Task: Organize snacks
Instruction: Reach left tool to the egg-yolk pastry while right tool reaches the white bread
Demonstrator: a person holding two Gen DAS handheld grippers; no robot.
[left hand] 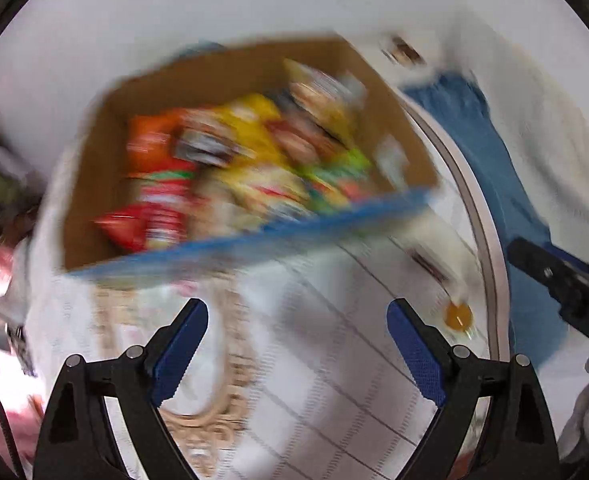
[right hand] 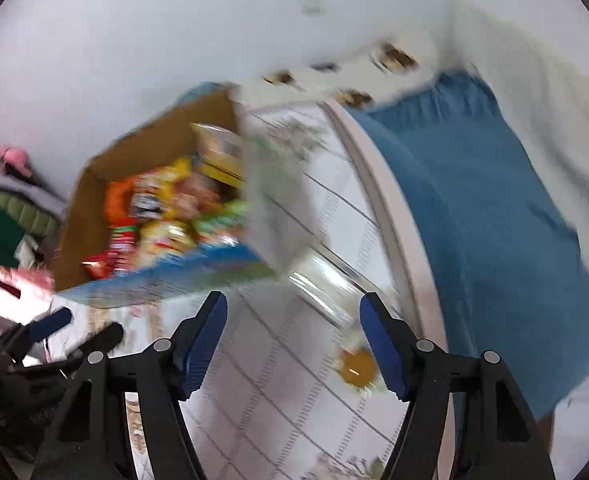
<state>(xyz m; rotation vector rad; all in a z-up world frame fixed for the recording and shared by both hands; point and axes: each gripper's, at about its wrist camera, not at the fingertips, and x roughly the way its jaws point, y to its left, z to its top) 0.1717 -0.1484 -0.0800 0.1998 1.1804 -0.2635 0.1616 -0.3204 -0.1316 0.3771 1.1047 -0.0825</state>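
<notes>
An open cardboard box (left hand: 106,160) with a blue front edge stands on a round table and holds several snack packets (left hand: 238,160), red, orange, yellow and green; it also shows in the right wrist view (right hand: 94,196). Both views are motion-blurred. My left gripper (left hand: 297,344) is open and empty, near the box's front edge. My right gripper (right hand: 293,346) is open and empty, over the tablecloth in front of the box. The left gripper (right hand: 74,328) also shows at the lower left of the right wrist view.
The round table (left hand: 490,264) has a white checked cloth. A small clear packet with an orange centre (right hand: 358,366) lies near the table's right rim; it also shows in the left wrist view (left hand: 458,316). A blue-covered chair (right hand: 494,220) stands to the right. Clutter (right hand: 10,216) sits at far left.
</notes>
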